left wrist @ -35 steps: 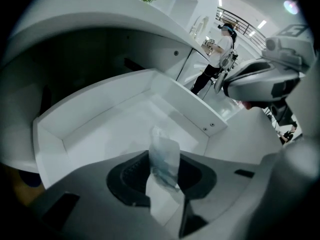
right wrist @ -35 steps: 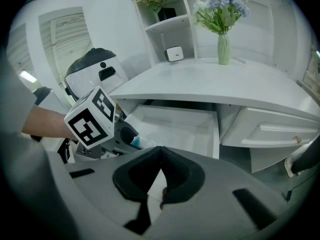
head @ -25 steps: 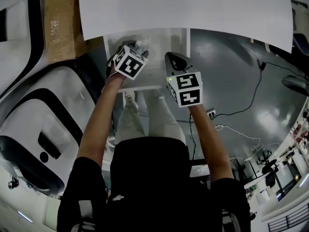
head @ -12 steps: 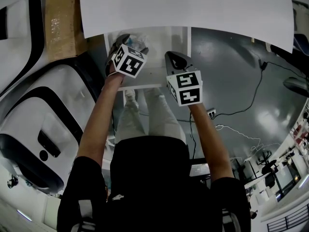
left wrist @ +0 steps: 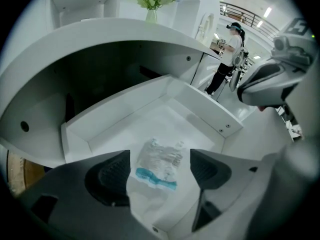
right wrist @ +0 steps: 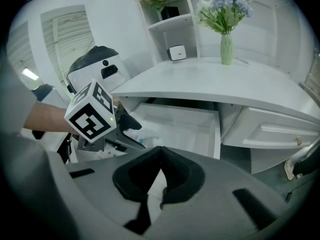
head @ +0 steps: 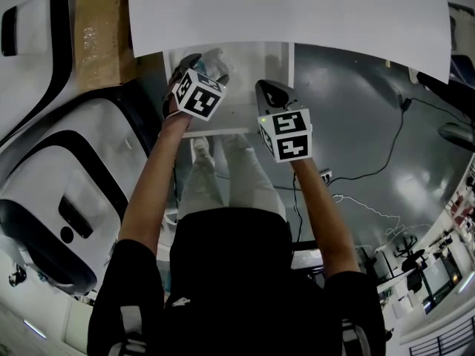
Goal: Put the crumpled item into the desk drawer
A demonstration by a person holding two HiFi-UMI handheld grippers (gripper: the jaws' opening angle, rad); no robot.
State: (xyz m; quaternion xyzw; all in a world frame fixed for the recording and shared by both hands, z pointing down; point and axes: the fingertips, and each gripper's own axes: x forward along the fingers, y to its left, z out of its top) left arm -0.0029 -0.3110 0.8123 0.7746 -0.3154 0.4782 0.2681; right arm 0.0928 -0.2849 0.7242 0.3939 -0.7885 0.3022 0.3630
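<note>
The crumpled item, a squashed clear plastic bottle with a blue label band, lies on the floor of the open white desk drawer. My left gripper hangs over it, open; the jaws stand wide on either side and neither pad touches it. In the head view the left gripper is inside the drawer, with the item at its tips. My right gripper is shut with nothing in it, held back at the drawer's front right.
The white desk top overhangs the drawer. A vase of flowers stands on it. A second drawer, closed, is to the right. A white-and-black chair and cardboard stand left; cables cross the floor at right.
The left jaws have spread apart and let go of the crumpled item, which now rests on the drawer floor. The left gripper edged slightly further in. The right gripper has barely moved.
</note>
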